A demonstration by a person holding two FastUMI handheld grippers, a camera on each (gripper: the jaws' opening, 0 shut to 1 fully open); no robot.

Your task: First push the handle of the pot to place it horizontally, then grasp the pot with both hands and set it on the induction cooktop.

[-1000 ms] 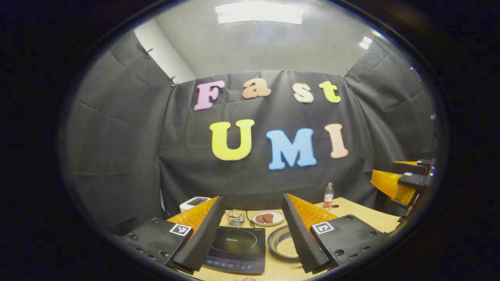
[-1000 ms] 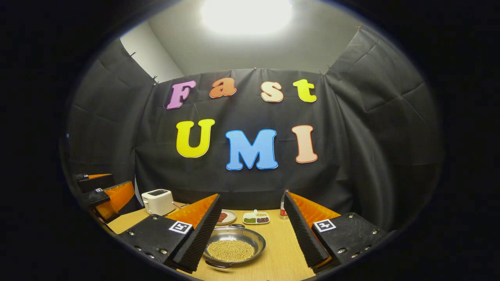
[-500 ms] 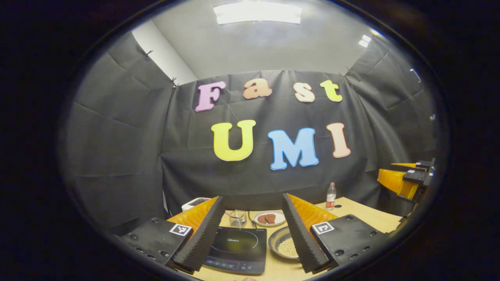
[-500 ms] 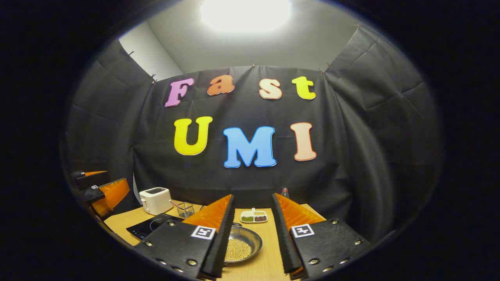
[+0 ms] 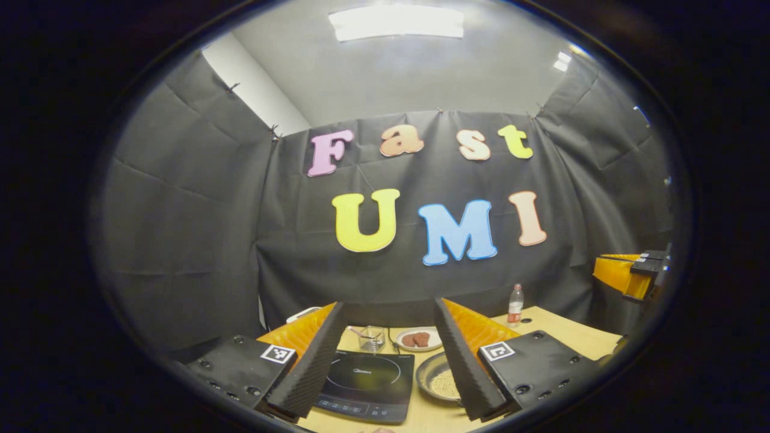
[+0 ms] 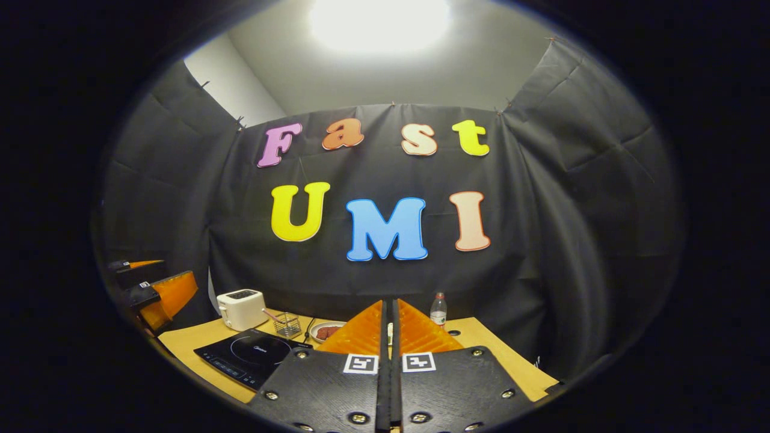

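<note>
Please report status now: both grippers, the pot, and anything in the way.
Left gripper open, above the table. Right gripper shut, empty. Pot on table beside induction cooktop, not on it. Nothing between them.

Your left gripper view rides high above the near edge of the table (image 5: 577, 334), facing the back wall, tilted up enough that ceiling takes the top. Its own tongs (image 5: 385, 361) frame the induction cooktop (image 5: 367, 376) and the pot (image 5: 439, 379) close below; the other tongs (image 5: 628, 273) sit far off at its right edge. Your right gripper view looks the same way from farther right, its tongs (image 6: 390, 361) at bottom centre, the cooktop (image 6: 249, 355) now left of them. Both views share the cooktop, the bottle (image 5: 515, 304) (image 6: 438, 310), the back wall and the table (image 6: 493, 355).
</note>
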